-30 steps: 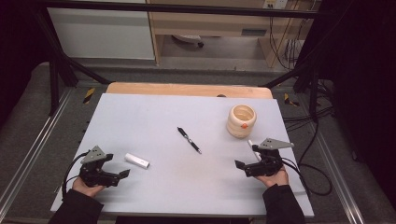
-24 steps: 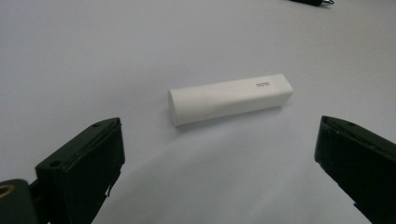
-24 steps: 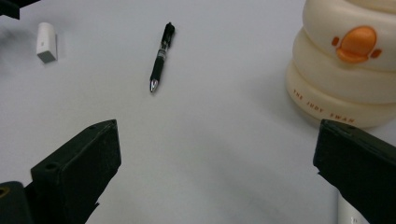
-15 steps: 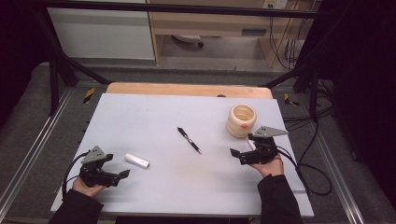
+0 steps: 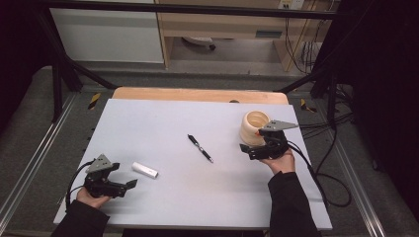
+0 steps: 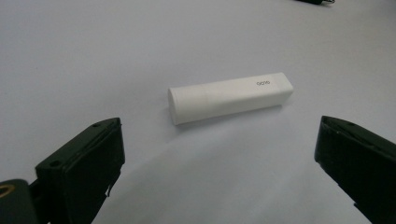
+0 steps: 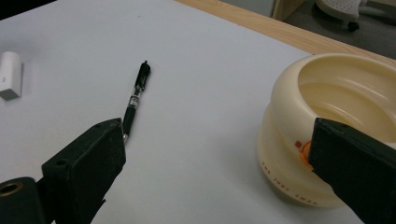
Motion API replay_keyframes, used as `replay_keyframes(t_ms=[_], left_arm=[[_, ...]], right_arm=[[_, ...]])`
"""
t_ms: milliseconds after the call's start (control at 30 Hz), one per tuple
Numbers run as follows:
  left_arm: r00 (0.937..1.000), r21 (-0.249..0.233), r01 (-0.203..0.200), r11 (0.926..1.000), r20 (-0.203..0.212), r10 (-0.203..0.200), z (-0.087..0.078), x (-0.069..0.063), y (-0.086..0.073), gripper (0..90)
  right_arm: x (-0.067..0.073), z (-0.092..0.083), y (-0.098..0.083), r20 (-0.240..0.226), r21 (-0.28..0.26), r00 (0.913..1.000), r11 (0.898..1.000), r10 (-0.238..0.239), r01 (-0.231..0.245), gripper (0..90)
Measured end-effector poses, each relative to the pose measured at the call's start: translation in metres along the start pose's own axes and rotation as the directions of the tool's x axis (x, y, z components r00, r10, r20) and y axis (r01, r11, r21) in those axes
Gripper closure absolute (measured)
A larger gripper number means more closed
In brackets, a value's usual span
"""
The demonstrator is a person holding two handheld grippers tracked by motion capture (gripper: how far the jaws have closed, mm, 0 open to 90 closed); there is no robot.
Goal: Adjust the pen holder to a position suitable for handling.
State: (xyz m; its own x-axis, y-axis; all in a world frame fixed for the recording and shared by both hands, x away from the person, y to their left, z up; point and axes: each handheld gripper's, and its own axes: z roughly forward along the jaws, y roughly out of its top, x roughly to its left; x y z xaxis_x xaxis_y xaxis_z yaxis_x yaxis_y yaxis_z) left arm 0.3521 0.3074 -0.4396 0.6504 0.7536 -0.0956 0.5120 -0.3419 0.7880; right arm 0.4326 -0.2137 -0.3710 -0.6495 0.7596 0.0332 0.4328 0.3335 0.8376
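Observation:
A black pen (image 5: 200, 148) lies slantwise at the middle of the pale table (image 5: 163, 121). A small white capped stick (image 5: 145, 170) lies at the front left. A cream ribbed cup (image 5: 254, 126) stands upright at the right. My left gripper (image 5: 126, 181) rests at the front left corner, open, and the white stick (image 6: 229, 95) lies just ahead of its jaws, untouched. My right gripper (image 5: 247, 150) is open next to the cup's near side, pointing left. Ahead of the right gripper (image 7: 217, 140) are the cup (image 7: 327, 126) on one side and the pen (image 7: 133, 100) farther off.
A wooden board edge (image 5: 197, 95) runs along the table's far side. Black frame bars and cables (image 5: 326, 148) lie off the right edge. The white stick (image 7: 9, 74) sits at the far left of the right gripper view.
My right gripper has moved away from the front edge and up to the cup's near side. The left gripper, pen, stick and cup have stayed put.

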Motion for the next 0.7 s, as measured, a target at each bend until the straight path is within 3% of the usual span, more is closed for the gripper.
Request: replay_keyframes(t_ms=[367, 700], left_arm=[[1.0, 0.003, -0.001, 1.0, 0.002, 0.001, 0.0, 0.001, 0.0, 2.0], [1.0, 0.002, 0.002, 1.0, 0.004, -0.002, 0.0, 0.001, 0.0, 2.0]], right_arm=[[-0.018, 0.019, 0.017, 0.038, 0.031, 0.9992, 1.0, -0.007, 0.006, 8.8], [-0.03, 0.035, 0.023, 0.07, 0.041, 0.9972, 0.999, -0.027, 0.024, 18.7]])
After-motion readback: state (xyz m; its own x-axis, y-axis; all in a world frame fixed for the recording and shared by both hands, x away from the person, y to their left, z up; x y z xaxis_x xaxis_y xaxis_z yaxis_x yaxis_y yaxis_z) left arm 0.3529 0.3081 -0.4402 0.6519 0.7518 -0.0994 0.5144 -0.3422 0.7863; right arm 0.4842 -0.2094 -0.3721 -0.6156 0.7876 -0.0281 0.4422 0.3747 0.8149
